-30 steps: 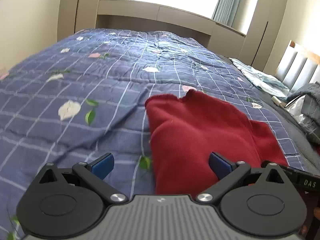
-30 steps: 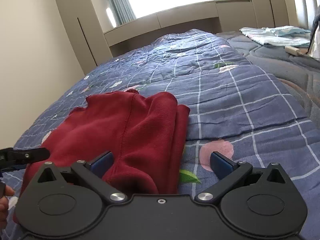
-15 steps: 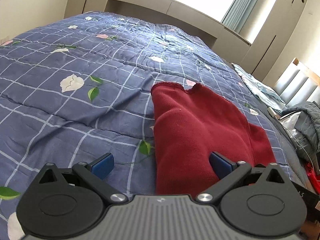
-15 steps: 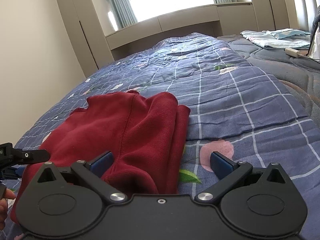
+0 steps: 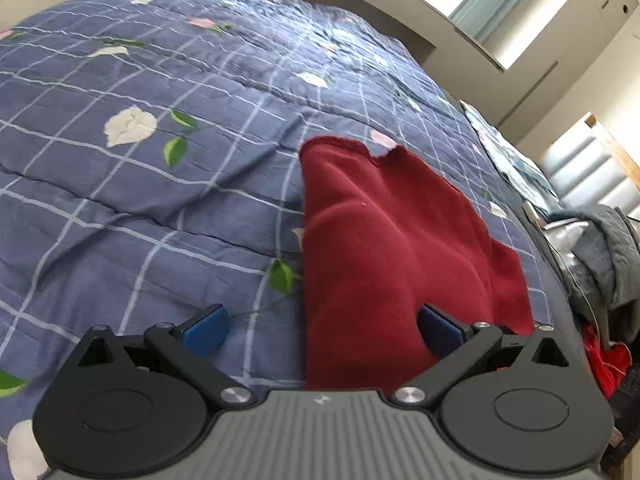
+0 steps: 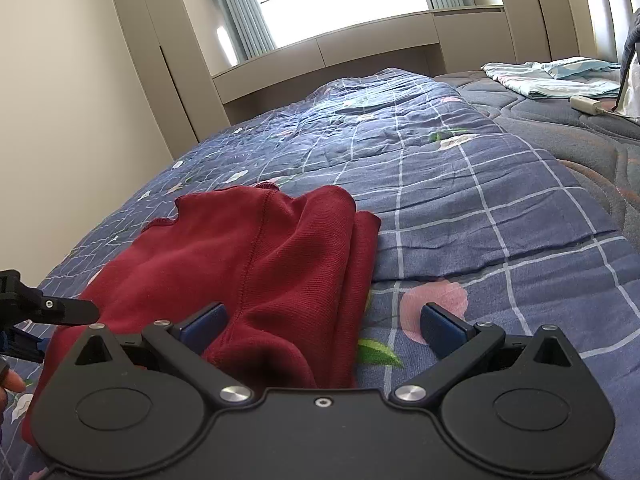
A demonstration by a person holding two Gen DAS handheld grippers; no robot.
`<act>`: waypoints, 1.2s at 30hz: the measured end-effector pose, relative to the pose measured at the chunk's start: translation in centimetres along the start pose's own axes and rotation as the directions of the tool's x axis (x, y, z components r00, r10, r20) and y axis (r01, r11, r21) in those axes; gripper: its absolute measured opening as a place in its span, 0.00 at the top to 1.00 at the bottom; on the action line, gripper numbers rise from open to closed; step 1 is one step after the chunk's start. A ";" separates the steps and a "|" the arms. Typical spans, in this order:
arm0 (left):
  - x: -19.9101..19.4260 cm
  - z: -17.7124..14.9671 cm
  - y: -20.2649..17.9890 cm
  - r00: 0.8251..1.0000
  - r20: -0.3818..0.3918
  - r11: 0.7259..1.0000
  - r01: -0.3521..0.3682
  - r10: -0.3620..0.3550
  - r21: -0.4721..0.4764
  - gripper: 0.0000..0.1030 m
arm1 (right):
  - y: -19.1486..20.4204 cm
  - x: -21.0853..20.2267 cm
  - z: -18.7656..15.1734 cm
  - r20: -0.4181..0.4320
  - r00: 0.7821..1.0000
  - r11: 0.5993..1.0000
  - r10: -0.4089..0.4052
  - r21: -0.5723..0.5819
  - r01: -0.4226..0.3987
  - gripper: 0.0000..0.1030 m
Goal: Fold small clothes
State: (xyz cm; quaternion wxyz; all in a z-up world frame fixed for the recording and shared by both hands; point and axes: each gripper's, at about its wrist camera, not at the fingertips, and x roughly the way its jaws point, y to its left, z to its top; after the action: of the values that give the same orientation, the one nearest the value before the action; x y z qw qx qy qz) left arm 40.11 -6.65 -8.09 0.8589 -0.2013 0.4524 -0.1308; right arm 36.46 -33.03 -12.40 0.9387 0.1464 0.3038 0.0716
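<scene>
Both wrist cameras are looking low and close across the blue checked floral bed quilt (image 5: pixel 168 208) (image 6: pixel 480 208), sharing the crumpled dark red knit garment (image 5: pixel 384 248) (image 6: pixel 248 264).

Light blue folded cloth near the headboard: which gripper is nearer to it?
Right. The light blue folded cloth lies far ahead of the right gripper; the left gripper sits farther, beyond the red garment.

The bed (image 6: pixel 500 200) wears a blue checked floral quilt (image 5: pixel 160 184). A red garment (image 6: pixel 256 264) lies on it; pale blue folded cloth (image 6: pixel 560 78) rests well beyond the garment.
</scene>
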 end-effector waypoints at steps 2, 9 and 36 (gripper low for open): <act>0.0 0.1 -0.1 1.000 -0.017 1.000 0.016 -0.016 0.006 0.01 | 0.0 0.0 0.0 0.001 1.000 1.000 0.000 -0.001 0.000 0.00; -0.1 -0.1 -0.5 1.000 -0.015 0.999 0.010 -0.009 0.036 0.01 | 0.0 0.0 0.0 0.002 1.000 1.000 0.002 0.000 -0.002 0.00; -1.4 0.3 -4.6 1.000 -0.010 0.981 -0.003 0.005 0.192 0.58 | 3.7 -2.8 0.1 0.074 0.995 0.991 0.074 -0.113 -0.065 0.75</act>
State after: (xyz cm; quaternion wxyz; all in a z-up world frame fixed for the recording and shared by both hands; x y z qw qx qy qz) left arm 39.34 -10.11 -4.76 0.8722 -0.1160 0.4425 -0.1730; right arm 34.07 -30.14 -9.60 0.9534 0.1075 0.2573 0.1152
